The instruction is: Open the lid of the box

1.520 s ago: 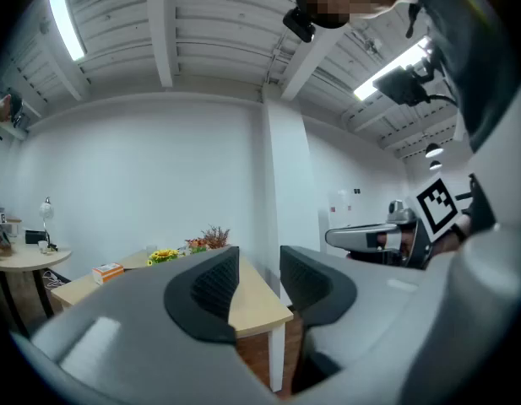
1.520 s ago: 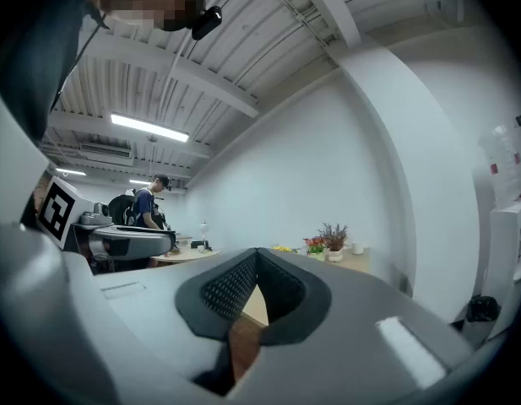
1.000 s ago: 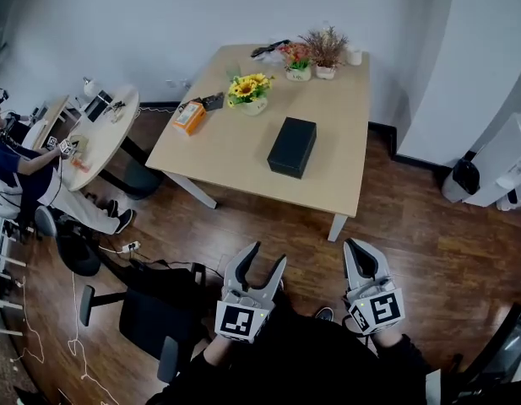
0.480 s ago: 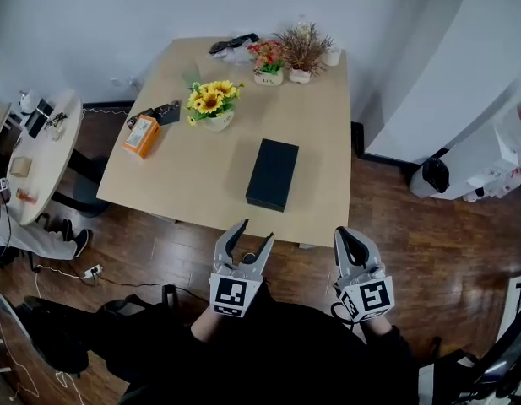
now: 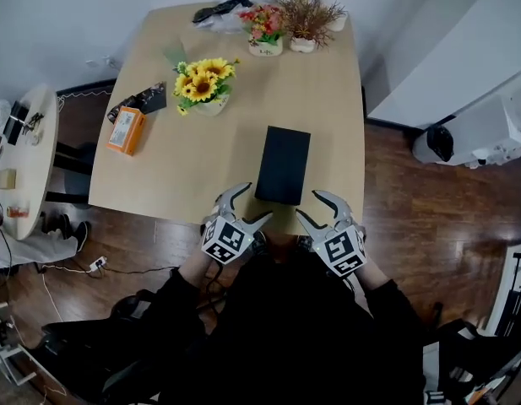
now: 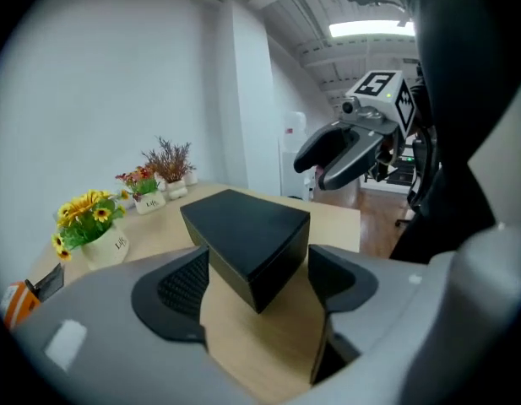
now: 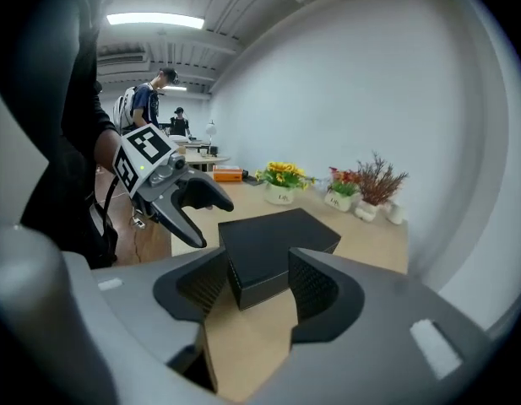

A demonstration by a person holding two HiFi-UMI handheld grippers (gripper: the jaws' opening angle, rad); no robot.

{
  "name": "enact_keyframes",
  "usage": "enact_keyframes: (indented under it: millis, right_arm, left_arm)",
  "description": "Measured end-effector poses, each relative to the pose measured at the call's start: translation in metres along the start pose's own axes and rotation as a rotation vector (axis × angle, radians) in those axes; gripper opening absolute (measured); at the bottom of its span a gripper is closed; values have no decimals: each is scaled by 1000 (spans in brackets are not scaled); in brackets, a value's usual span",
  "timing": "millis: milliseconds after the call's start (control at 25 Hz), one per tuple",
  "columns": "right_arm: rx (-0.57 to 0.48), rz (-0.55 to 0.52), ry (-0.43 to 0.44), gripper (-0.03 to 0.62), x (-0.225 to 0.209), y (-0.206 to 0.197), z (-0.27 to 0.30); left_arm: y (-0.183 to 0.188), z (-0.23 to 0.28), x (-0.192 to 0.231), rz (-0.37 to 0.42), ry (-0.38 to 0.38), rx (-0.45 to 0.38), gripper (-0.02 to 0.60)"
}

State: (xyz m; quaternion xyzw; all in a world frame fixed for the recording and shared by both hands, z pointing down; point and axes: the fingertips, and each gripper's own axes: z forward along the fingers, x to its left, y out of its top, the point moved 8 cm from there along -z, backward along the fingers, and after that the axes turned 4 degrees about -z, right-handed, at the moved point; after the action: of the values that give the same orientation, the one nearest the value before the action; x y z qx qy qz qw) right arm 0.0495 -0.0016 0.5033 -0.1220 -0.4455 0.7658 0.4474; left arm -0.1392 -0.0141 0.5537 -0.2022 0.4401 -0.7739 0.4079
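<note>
The black box (image 5: pixel 283 164) lies lid shut on the wooden table (image 5: pixel 159 175), its short end toward the near edge. My left gripper (image 5: pixel 246 205) hovers at that edge, just left of the box's near end, jaws opening, nothing pressed between them. My right gripper (image 5: pixel 315 205) hovers just right of the near end, jaws also opening and empty. In the left gripper view the box (image 6: pixel 243 234) shows its near corner beyond the left gripper (image 6: pixel 256 281). The right gripper view shows the box (image 7: pixel 273 243) just ahead of the right gripper (image 7: pixel 256 289).
A sunflower pot (image 5: pixel 203 87), an orange packet (image 5: pixel 125 131) and a dark item (image 5: pixel 142 99) sit left of the box. Two flower pots (image 5: pixel 264 32) and a black object (image 5: pixel 219 8) stand at the far edge. A round table (image 5: pixel 19 159) is at left.
I have come up to the table, and both grippers moved forward to its near edge by the box. The right jaws went from shut to open; the left jaws spread wider.
</note>
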Motion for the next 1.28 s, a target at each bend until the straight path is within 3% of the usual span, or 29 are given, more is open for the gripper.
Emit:
enact_keyframes:
  millis: [120, 240, 360, 440, 560, 800, 960, 1080, 1280]
  right_arm:
    - [62, 106, 45, 265, 1, -26, 28]
    - [100, 219, 89, 346, 2, -42, 46]
    - [96, 226, 127, 364, 0, -45, 56]
    - [87, 178, 155, 356, -2, -44, 59]
    - [77, 119, 189, 290, -9, -48, 60]
    - [77, 278, 247, 228, -39, -66, 56]
    - [96, 180, 198, 218, -39, -64, 54]
    - [83, 101, 182, 253, -37, -60, 51]
    - [81, 217, 205, 238, -41, -59, 51]
  left_arm:
    - [-12, 16, 10, -31, -4, 72, 354]
    - [-12, 23, 11, -76, 12, 91, 354]
    - [-7, 30, 7, -88, 19, 103, 350]
    - [-5, 34, 4, -109, 7, 111, 312]
    - [-1, 37, -2, -161, 26, 120, 304]
    - [16, 59, -18, -308, 161, 117, 299]
    - [16, 61, -20, -314, 163, 110, 301]
    - [14, 61, -17, -318, 137, 109, 298]
    - [15, 61, -17, -310, 134, 102, 291]
